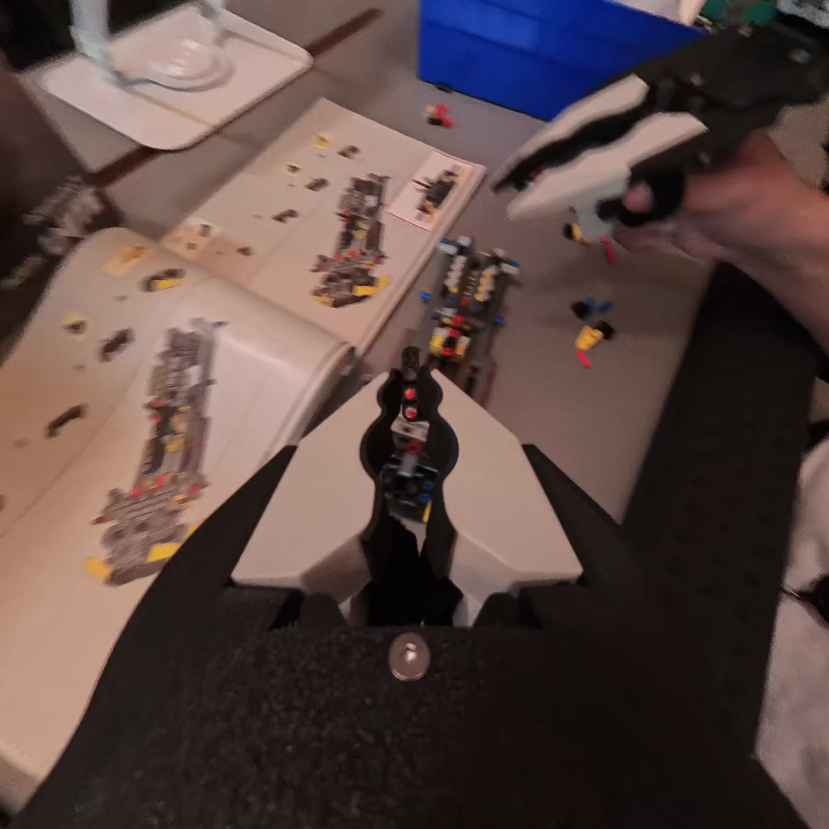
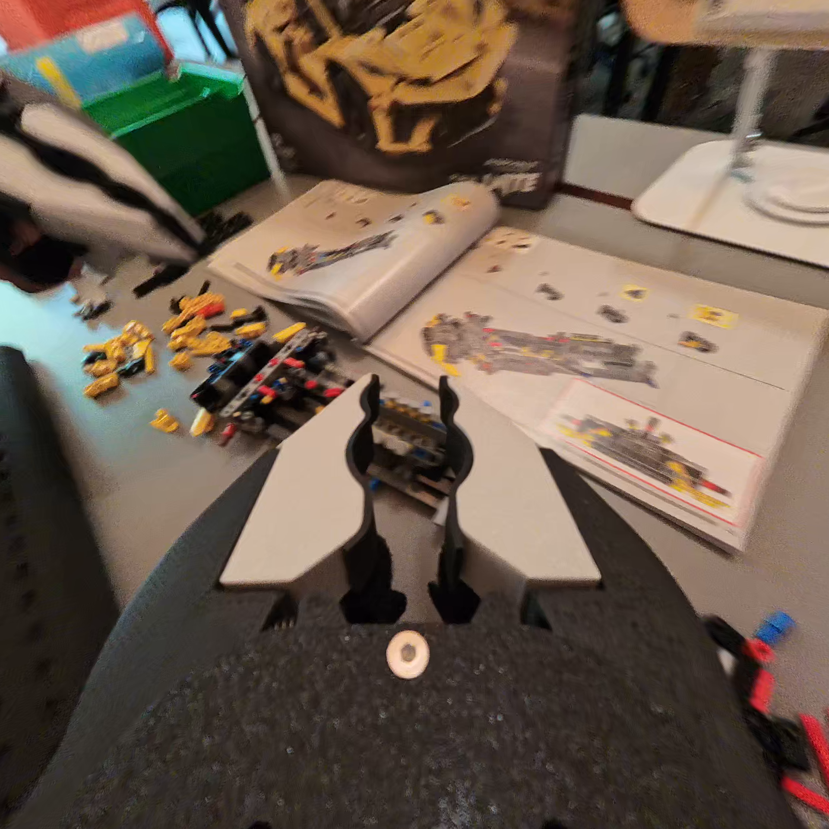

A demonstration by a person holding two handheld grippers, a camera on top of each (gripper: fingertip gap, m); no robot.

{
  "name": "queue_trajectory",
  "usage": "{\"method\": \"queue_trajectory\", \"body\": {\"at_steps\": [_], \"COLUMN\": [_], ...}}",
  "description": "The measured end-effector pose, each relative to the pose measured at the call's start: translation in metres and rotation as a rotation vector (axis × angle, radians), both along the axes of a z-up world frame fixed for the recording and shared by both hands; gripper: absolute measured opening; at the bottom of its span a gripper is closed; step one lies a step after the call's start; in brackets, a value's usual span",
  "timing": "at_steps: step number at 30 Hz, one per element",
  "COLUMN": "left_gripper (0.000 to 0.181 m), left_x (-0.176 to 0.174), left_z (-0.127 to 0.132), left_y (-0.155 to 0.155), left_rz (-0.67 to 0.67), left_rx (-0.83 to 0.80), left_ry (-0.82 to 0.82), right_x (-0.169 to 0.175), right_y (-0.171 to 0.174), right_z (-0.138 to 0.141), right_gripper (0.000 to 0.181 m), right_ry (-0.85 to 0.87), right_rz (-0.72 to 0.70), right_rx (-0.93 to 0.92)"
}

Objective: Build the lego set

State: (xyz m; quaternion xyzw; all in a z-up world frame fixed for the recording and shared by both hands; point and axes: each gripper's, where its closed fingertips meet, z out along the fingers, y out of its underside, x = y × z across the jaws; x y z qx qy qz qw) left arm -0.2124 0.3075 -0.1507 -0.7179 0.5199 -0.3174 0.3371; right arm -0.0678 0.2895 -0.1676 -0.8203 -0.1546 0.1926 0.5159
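Observation:
My left gripper (image 1: 410, 379) is shut on a small black lego assembly (image 1: 410, 403) with red pins and blue parts, held above the table. The long lego chassis (image 1: 471, 305), black with yellow, red and blue parts, lies on the grey table just beyond it. My right gripper (image 2: 408, 386) is open and empty, low over the near end of the chassis (image 2: 278, 381). It also shows in the left wrist view (image 1: 507, 188), at the upper right, held by a hand. The left gripper shows in the right wrist view (image 2: 193, 251), at the upper left.
An open instruction book (image 1: 278, 251) (image 2: 516, 314) lies beside the chassis. Loose yellow pieces (image 2: 179, 341) sit left of it, a few more pieces (image 1: 592, 332) to its right. A blue bin (image 1: 516, 58), green bin (image 2: 179, 134), set box (image 2: 403, 89) and white tray (image 1: 179, 89) ring the back. Red and black parts (image 2: 762, 682) lie near right. Tip to tip, the grippers are about 15 cm apart.

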Motion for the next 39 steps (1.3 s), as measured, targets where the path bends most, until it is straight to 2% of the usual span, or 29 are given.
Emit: {"method": "queue_trajectory", "body": {"at_steps": [2,4,7,10,17,18,20,23,25,28,34,36,39], "left_gripper": [0.006,0.006,0.006,0.006,0.006,0.01,0.032,0.035,0.033,0.033,0.03,0.01,0.008], "left_x": [0.014,0.026,0.036,0.045,0.056,0.056,0.052,0.021,-0.016,-0.056,-0.055,-0.054,-0.064], "left_z": [-0.013,-0.036,-0.077,-0.098,-0.102,-0.102,-0.097,-0.074,-0.069,-0.082,-0.097,-0.102,-0.097], "left_y": [-0.03,-0.064,-0.101,-0.113,-0.118,-0.117,-0.115,-0.101,-0.09,-0.088,-0.081,-0.079,-0.068], "left_rz": [-0.096,-0.176,-0.265,-0.277,-0.272,-0.261,-0.233,-0.137,-0.081,-0.09,-0.097,-0.104,-0.061], "left_rx": [-0.057,-0.095,-0.046,-0.009,-0.018,-0.015,-0.032,-0.06,-0.059,-0.008,0.001,0.007,0.065], "left_ry": [0.042,0.11,0.271,0.343,0.345,0.345,0.322,0.23,0.243,0.33,0.342,0.355,0.37], "right_x": [0.028,0.042,0.038,0.026,0.02,0.019,0.019,0.019,0.017,0.011,0.01,0.012,0.015], "right_y": [0.0,-0.004,-0.006,-0.008,-0.01,-0.011,-0.011,-0.011,-0.011,-0.011,-0.011,-0.01,-0.01], "right_z": [0.0,-0.001,0.011,0.005,0.001,0.001,0.0,-0.002,-0.002,-0.006,-0.011,-0.012,-0.012], "right_gripper": [0.025,0.025,0.025,0.025,0.024,0.024,0.024,0.024,0.023,0.023,0.023,0.023,0.023], "right_ry": [0.066,0.15,0.211,0.189,0.164,0.166,0.163,0.162,0.173,0.169,0.113,0.113,0.119], "right_rz": [-0.075,-0.128,-0.116,-0.069,-0.045,-0.043,-0.045,-0.046,-0.041,-0.021,-0.024,-0.031,-0.038], "right_rx": [0.044,0.04,0.081,0.058,0.044,0.045,0.044,0.033,0.031,0.009,0.005,0.002,0.0]}}
